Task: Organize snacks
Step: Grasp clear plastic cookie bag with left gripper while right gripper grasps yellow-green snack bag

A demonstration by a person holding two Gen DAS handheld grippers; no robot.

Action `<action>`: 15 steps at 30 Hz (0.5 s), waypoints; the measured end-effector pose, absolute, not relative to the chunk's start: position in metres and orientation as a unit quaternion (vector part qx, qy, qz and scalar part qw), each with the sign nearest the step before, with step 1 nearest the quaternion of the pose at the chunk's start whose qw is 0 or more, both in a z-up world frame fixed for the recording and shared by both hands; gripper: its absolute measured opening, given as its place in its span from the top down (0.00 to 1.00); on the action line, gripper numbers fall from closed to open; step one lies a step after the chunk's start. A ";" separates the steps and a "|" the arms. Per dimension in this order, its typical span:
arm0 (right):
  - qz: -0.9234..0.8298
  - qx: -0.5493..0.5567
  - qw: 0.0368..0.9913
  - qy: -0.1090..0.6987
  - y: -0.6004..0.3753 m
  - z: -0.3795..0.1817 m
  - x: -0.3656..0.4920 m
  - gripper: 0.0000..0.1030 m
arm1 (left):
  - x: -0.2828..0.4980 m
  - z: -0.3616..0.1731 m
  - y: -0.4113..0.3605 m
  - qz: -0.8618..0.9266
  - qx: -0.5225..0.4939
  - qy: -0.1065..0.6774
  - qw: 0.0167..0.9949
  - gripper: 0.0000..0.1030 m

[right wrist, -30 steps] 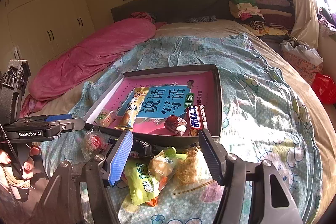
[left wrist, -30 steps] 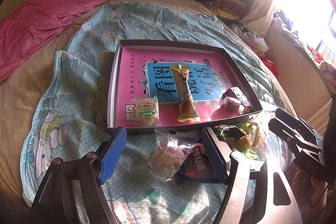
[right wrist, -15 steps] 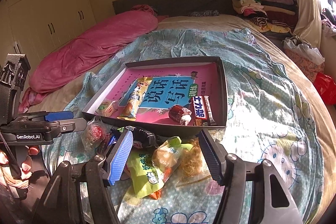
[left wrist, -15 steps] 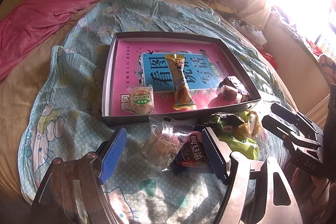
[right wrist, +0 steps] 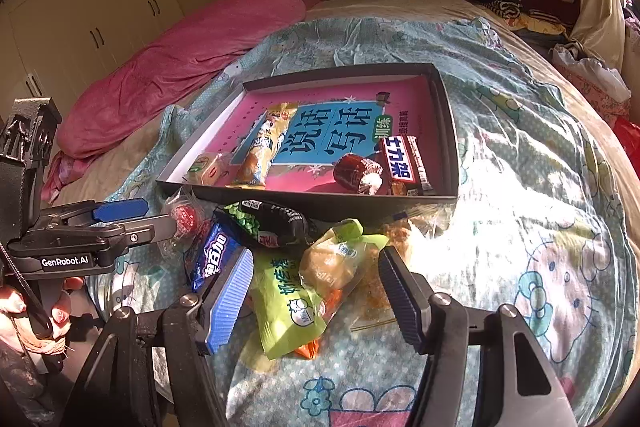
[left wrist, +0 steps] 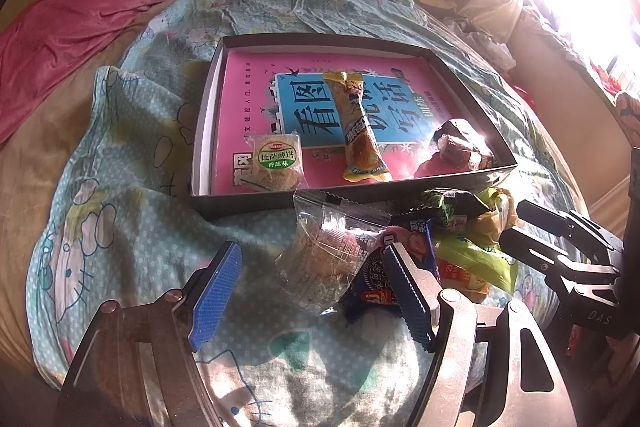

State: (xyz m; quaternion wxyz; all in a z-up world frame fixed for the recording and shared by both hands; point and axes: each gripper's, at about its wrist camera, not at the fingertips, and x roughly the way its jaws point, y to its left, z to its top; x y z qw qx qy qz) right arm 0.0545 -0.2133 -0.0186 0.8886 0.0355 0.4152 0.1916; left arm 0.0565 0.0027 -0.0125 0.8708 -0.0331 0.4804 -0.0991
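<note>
Covering bed [right wrist: 400,7]: cartoon-print sheet [right wrist: 540,227]

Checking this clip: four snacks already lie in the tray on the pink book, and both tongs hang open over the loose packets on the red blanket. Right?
One slip: the blanket under the loose packets is pale blue with cartoon cats, as the right wrist view shows. The red cover lies further back. Four snacks in the tray and both open tongs, left and right, are correct.

We see our left gripper [left wrist: 308,291] as bare grey metal arms with round screw heads, carrying one ribbed bright-blue pad [left wrist: 216,291] and one ribbed dark-navy pad. Our right gripper [right wrist: 316,291] matches it in black metal. A white "GenRobot.AI" label marks the left handle's black body.
</note>
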 end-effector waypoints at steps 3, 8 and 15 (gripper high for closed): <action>0.197 0.031 0.882 0.428 -0.210 -0.025 0.056 0.38 | 0.057 -0.015 0.004 -0.098 -0.033 0.482 0.870 0.26; 0.210 0.035 0.874 0.437 -0.206 -0.032 0.057 0.45 | 0.057 -0.017 0.005 -0.097 -0.036 0.483 0.869 0.26; 0.215 0.084 0.866 0.443 -0.215 -0.040 0.070 0.50 | 0.059 -0.022 0.004 -0.096 -0.037 0.487 0.867 0.26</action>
